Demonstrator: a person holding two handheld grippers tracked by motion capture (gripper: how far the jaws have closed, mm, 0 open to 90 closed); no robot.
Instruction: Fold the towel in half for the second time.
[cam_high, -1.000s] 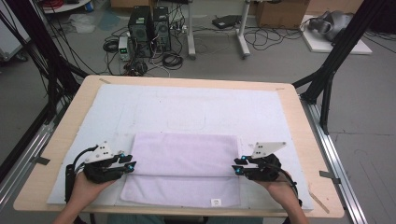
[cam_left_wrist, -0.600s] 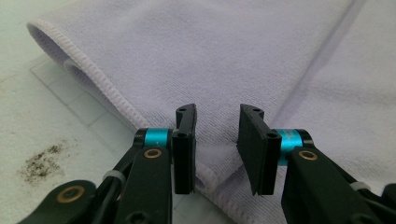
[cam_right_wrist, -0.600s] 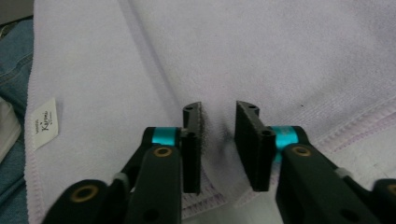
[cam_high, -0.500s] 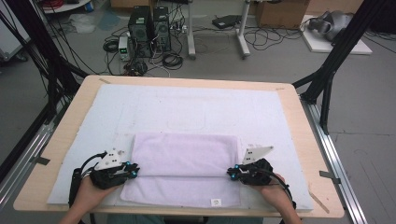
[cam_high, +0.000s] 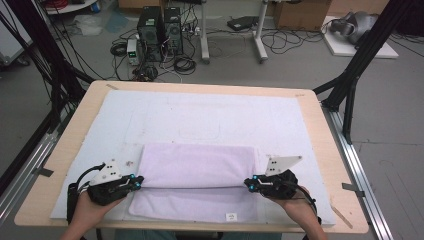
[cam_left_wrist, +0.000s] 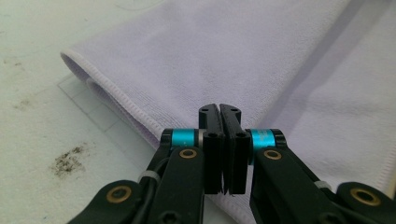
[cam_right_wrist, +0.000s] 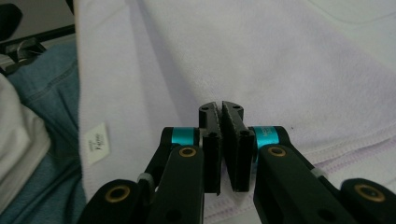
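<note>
A lavender towel (cam_high: 197, 172) lies folded on the white mat, its upper layer stopping short of the near edge. My left gripper (cam_high: 137, 182) sits at the left end of that upper layer's near edge. In the left gripper view its jaws have just been closing and my left gripper (cam_left_wrist: 219, 109) is pressed together on the towel's hemmed edge (cam_left_wrist: 116, 100). My right gripper (cam_high: 248, 185) is at the right end of the same edge. In the right gripper view my right gripper (cam_right_wrist: 220, 107) is shut with towel cloth (cam_right_wrist: 289, 60) at its tips.
The white mat (cam_high: 200, 115) covers most of the wooden table (cam_high: 85, 115). A small white label (cam_high: 230, 217) marks the towel's near hem, also seen as a label (cam_right_wrist: 97, 142) beside blue clothing (cam_right_wrist: 42, 140). Dark frame struts stand at both far corners.
Both grippers have slid inward to the towel's side edges, and their jaws have closed there. The towel has stayed in place.
</note>
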